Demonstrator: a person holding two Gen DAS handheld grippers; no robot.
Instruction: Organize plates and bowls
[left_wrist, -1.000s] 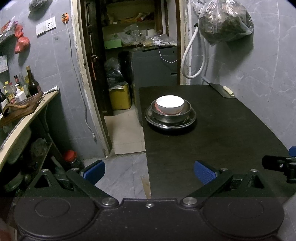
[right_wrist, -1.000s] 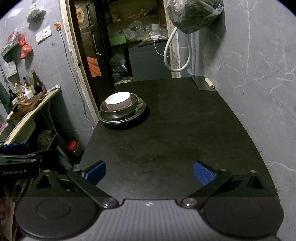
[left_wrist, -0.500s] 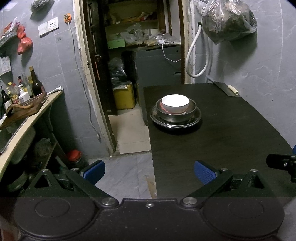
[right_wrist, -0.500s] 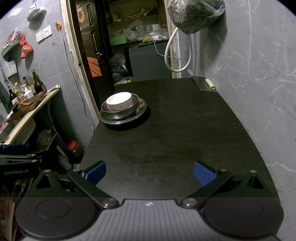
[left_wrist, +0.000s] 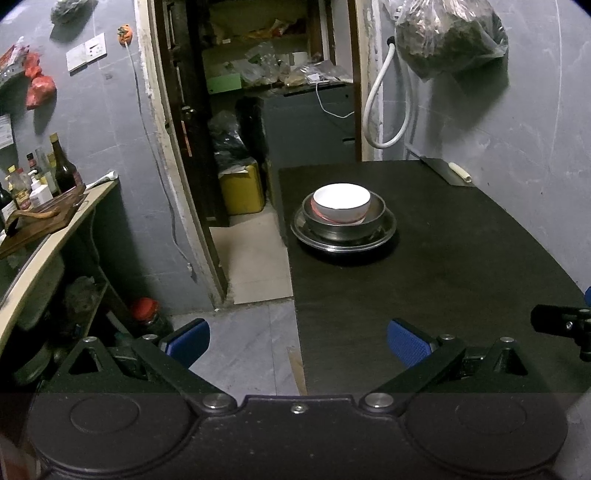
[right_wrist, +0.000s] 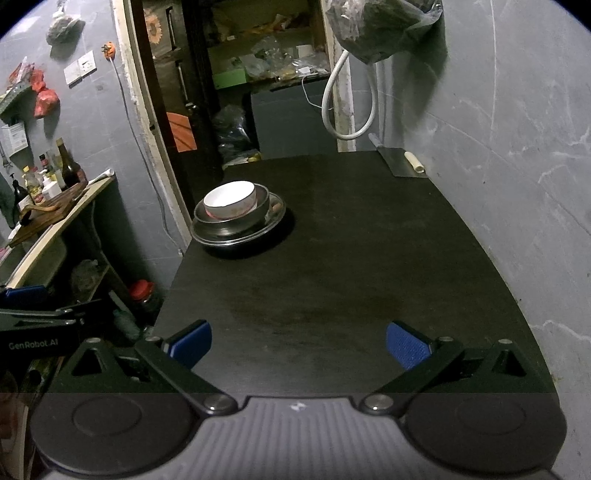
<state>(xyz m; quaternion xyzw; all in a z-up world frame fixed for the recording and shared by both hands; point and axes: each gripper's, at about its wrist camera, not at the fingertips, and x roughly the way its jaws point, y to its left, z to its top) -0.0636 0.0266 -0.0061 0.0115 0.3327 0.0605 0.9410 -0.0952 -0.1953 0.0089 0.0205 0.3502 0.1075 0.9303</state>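
Left wrist view: while the left tool (left_wrist: 298, 341) hangs spread and empty over the worktop (left_wrist: 461, 258) edge, the white bowl (left_wrist: 341, 204) sits nested in a steel bowl (left_wrist: 345, 223) on a steel plate (left_wrist: 343, 240), well ahead.
Handling: white bowl looks brittle and glossy; pinch its rim. Steel pieces look stiff, slick.
Right wrist view: right tool (right_wrist: 298, 343) spread, empty, level above the worktop, stack (right_wrist: 236, 214) far forward-left.

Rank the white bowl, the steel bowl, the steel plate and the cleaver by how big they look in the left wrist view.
Largest to smallest:
1. steel plate
2. steel bowl
3. white bowl
The cleaver lies farther back and foreshortened; it looks about as wide as the white bowl, so I won't rank it.
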